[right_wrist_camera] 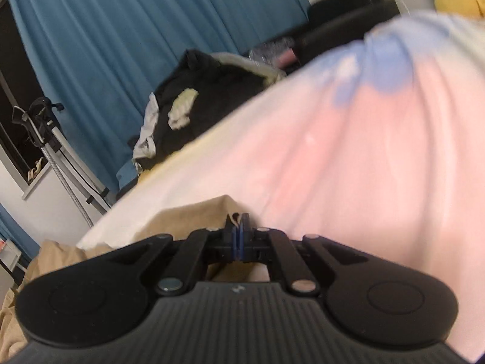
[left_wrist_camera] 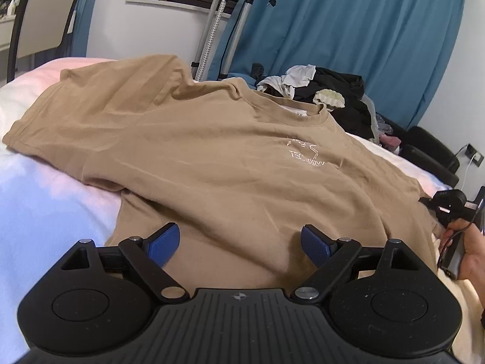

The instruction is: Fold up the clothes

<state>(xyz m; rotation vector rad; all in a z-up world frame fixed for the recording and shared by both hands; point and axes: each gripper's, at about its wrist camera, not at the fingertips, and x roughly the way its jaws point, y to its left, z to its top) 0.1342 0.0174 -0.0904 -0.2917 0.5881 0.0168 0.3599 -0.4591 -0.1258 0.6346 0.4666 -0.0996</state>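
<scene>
- The tan T-shirt (left_wrist_camera: 212,151) lies front up on the bed (left_wrist_camera: 45,212), spread almost flat, its neck toward the far side and its hem nearest the left camera.
- Its left sleeve (left_wrist_camera: 39,121) reaches out flat over the pale pink and blue sheet, while soft wrinkles run across the chest and a ridge of cloth stands up behind the collar (left_wrist_camera: 303,115).
- A small white logo (left_wrist_camera: 306,153) sits on the chest just below the collar (the lettering is too fine to read in full).
- The left gripper (left_wrist_camera: 241,244) hovers low over the hem with its blue pads wide apart, released and holding nothing; shirt fabric fills the gap between them.
- At the shirt's right edge, the right gripper (right_wrist_camera: 239,230) has its blue pads pressed together, clenched on a pinch of the tan cloth (the right view is blurred, but a corner of fabric shows between the tips).
- In the left view that gripper appears at the far right edge with the person's right hand (left_wrist_camera: 466,257) around its handle.
- Beyond the shirt on the far side of the bed lies a pile of clothes (left_wrist_camera: 327,91), mostly black with white and pale yellow pieces, just behind the collar.
- A chair (left_wrist_camera: 39,21) stands at the far left, a metal stand (left_wrist_camera: 224,30) rises behind the bed, and blue curtains (left_wrist_camera: 363,30) hang across the back wall.
</scene>
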